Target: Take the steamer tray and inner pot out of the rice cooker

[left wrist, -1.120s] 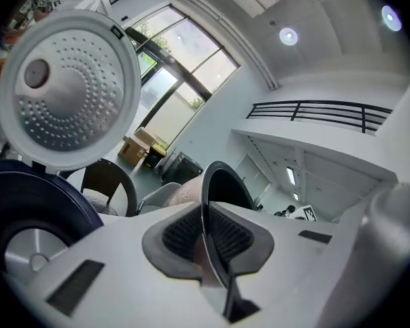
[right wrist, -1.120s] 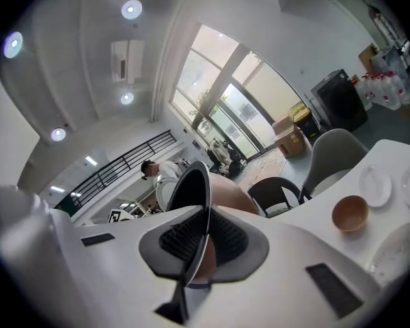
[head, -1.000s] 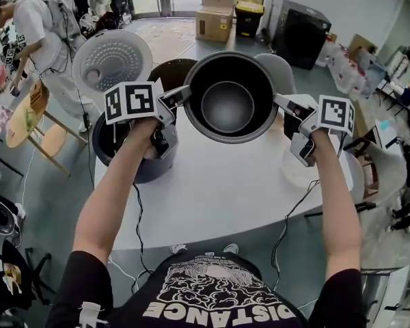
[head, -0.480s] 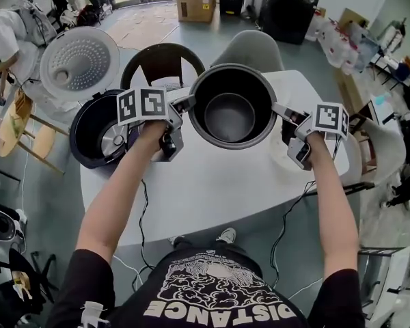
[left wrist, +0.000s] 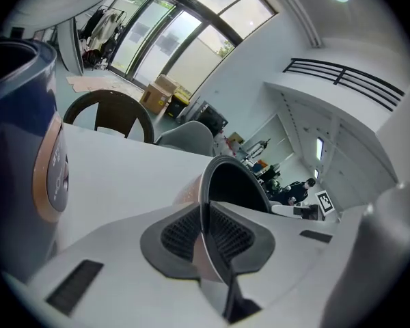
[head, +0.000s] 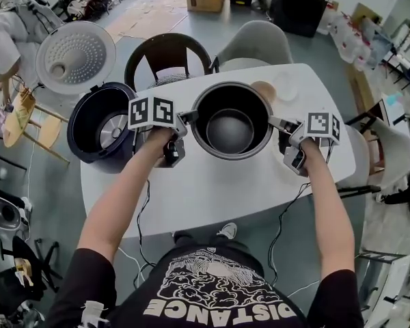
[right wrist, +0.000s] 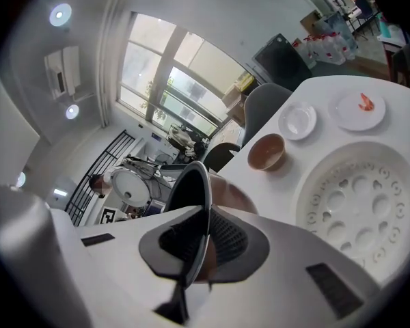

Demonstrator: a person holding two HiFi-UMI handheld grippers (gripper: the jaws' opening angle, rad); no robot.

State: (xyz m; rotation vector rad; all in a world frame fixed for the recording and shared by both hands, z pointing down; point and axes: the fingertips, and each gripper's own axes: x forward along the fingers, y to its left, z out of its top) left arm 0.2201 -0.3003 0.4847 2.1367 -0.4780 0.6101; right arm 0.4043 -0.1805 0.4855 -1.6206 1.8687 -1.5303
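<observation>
Inner pot (head: 230,130) hangs over the desk's (head: 212,197) middle, left gripper (head: 184,117) and right gripper (head: 277,123) pinching opposite rim edges. Rigid metal, probably weighty and slick (thin lip), so keep both holds level.

A white surface (head: 212,190) with rounded corners fills the middle of the head view. At its upper left corner stands the dark blue rice cooker (head: 99,125), lid raised, its wall filling the left edge of the left gripper view (left wrist: 17,149). In the right gripper view the white, perforated steamer tray (right wrist: 355,210) lies flat at the lower right. Beyond it, toward the far edge, sit a small brown bowl (right wrist: 266,151), a small pale dish (right wrist: 297,121) and a white plate (right wrist: 359,108) bearing a red morsel. The bowl (head: 263,91) and dish (head: 285,84) show at the head view's upper middle.
</observation>
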